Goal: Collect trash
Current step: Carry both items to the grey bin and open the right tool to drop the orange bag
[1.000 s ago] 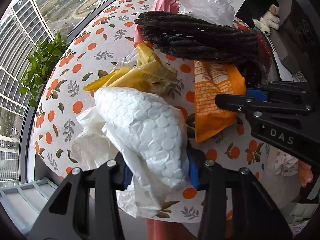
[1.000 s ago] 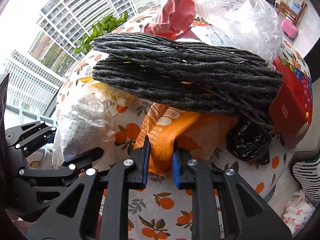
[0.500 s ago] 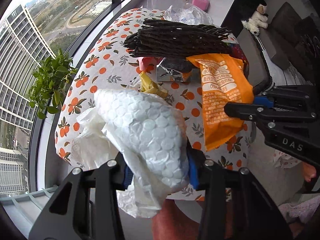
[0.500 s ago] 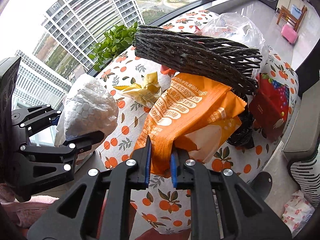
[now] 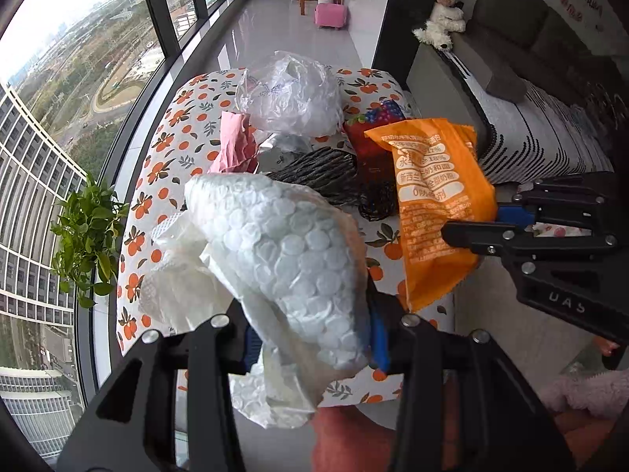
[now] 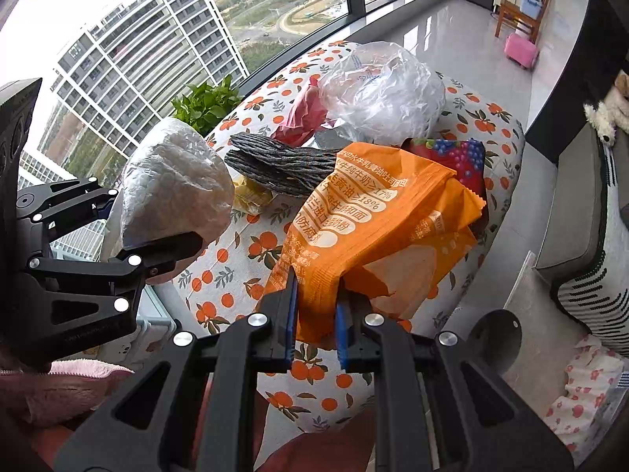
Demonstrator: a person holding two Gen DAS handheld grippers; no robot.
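My left gripper (image 5: pixel 310 338) is shut on a crumpled white bubble-wrap bundle (image 5: pixel 283 259) with white tissue, held high above the table. My right gripper (image 6: pixel 314 314) is shut on the lower edge of an orange snack bag (image 6: pixel 369 228), also lifted off the table. In the left wrist view the orange bag (image 5: pixel 432 200) hangs at the right in the right gripper (image 5: pixel 499 220). In the right wrist view the bubble wrap (image 6: pixel 173 185) sits at the left in the left gripper (image 6: pixel 149 244).
Below lies a table with an orange-print cloth (image 5: pixel 165 149). On it are a black foam net (image 6: pixel 275 165), a clear plastic bag (image 5: pixel 291 98), pink paper (image 5: pixel 232 145), a red fruit packet (image 6: pixel 460 157) and a yellow wrapper (image 6: pixel 251 196). A potted plant (image 5: pixel 86 232) stands by the window; a sofa (image 5: pixel 550 129) is at the right.
Both grippers have risen well above the table with their loads. The orange bag has come out from under the black net and off the cloth; the table looks smaller and farther.
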